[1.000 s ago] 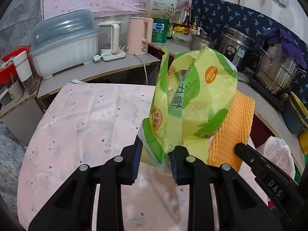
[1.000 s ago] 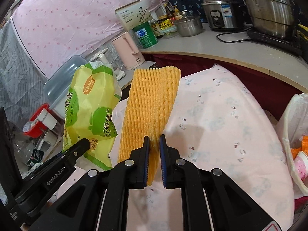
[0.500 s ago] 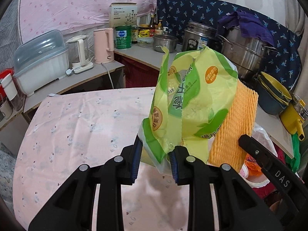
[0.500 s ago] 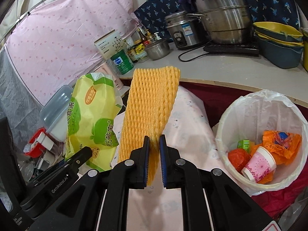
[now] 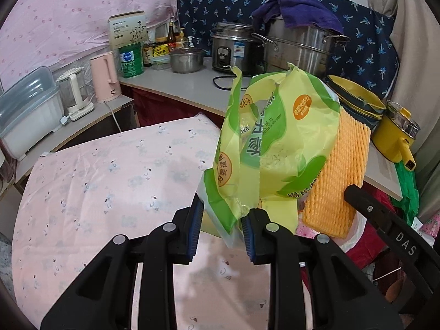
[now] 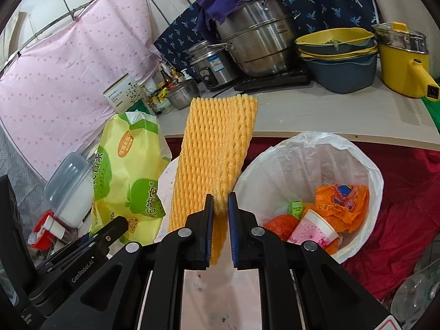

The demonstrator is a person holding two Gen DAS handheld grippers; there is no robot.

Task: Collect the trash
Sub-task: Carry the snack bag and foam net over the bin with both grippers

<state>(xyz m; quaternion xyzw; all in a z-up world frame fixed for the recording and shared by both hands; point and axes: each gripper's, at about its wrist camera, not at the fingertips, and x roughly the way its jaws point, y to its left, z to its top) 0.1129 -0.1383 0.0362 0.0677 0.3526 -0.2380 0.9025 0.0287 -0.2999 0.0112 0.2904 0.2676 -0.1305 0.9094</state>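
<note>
Angling downward over the pink tablecloth [image 5: 90, 181], the left gripper [image 5: 222, 229] has its blue pads partly closed on the bottom edge of a yellow-green wrapper bag [image 5: 275, 148], which stands up above the fingers. Just right of it hangs the orange foam net [image 5: 338, 184].

Tilting downward too, the right gripper [image 6: 220, 229] has its jaws nearly closed, pinching the lower end of the orange foam net [image 6: 217, 151], which rises upright from them. A white-lined trash bin [image 6: 357, 159] sits just right of the net, holding a pink paper cup [image 6: 313, 228] and orange wrappers [image 6: 341, 200].
</note>
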